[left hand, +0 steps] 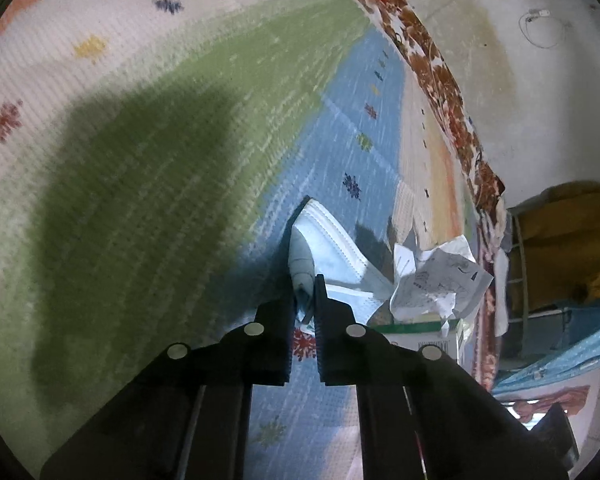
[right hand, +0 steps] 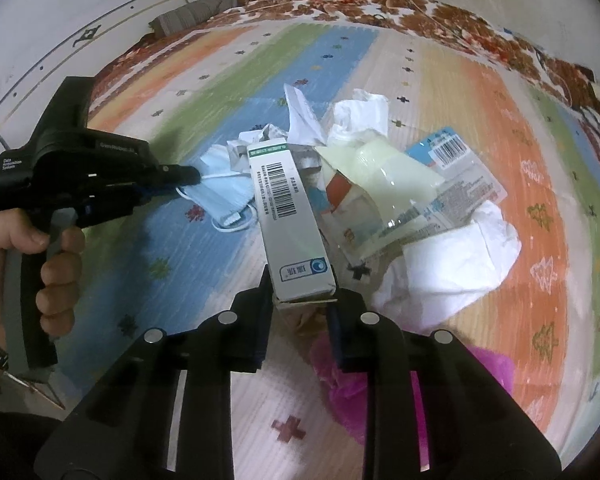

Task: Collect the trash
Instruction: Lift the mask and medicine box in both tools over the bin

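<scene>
My left gripper (left hand: 305, 286) is shut on a light blue face mask (left hand: 332, 246), pinching its folded edge; the same mask (right hand: 224, 192) shows in the right wrist view held by the left gripper (right hand: 188, 178). My right gripper (right hand: 300, 284) is shut on the near end of a long white carton with a barcode (right hand: 288, 216), held above the rug. The carton's end also shows in the left wrist view (left hand: 424, 334). Crumpled printed paper (left hand: 440, 280) lies beside the mask.
A trash pile sits on the striped rug (right hand: 500, 92): white tissues (right hand: 452, 268), a clear plastic package (right hand: 404, 184), a barcode wrapper (right hand: 452, 152), crumpled tissue (right hand: 360, 116). A pink bag (right hand: 340, 376) lies under my right gripper. A floral blanket (right hand: 420, 12) borders the rug.
</scene>
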`<state>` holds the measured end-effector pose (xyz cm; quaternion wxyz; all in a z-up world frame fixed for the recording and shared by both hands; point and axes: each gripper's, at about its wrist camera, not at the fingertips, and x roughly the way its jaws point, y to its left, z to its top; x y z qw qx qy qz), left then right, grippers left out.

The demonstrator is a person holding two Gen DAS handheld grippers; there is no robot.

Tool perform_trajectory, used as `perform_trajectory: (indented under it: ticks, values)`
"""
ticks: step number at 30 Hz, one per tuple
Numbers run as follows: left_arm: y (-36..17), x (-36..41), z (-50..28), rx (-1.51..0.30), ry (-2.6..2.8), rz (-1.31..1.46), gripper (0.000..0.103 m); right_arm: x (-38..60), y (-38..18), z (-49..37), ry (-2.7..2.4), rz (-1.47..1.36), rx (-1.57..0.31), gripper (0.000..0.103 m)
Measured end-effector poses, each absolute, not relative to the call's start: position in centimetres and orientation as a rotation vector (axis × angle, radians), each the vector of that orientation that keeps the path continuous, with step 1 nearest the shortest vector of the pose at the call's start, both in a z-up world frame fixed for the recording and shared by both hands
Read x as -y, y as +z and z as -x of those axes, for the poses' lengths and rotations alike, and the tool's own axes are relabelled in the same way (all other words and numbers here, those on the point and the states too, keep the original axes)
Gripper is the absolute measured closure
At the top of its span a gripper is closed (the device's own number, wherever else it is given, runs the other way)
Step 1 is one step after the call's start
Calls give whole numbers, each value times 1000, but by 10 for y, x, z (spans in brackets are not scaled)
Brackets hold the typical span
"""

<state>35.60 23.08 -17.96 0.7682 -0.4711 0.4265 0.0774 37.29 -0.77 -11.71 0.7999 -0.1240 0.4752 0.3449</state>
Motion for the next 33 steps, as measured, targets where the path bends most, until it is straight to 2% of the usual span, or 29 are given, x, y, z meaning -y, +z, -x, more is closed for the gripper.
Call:
perform_trajectory:
  ticks: [18, 33]
  values:
    - [-108, -233, -310, -954, 287, 738, 97, 28, -66, -337, 738, 236, -988, 82]
    - [-66, -187, -279, -946, 268, 604, 97, 55, -36, -310, 734, 197, -956, 82]
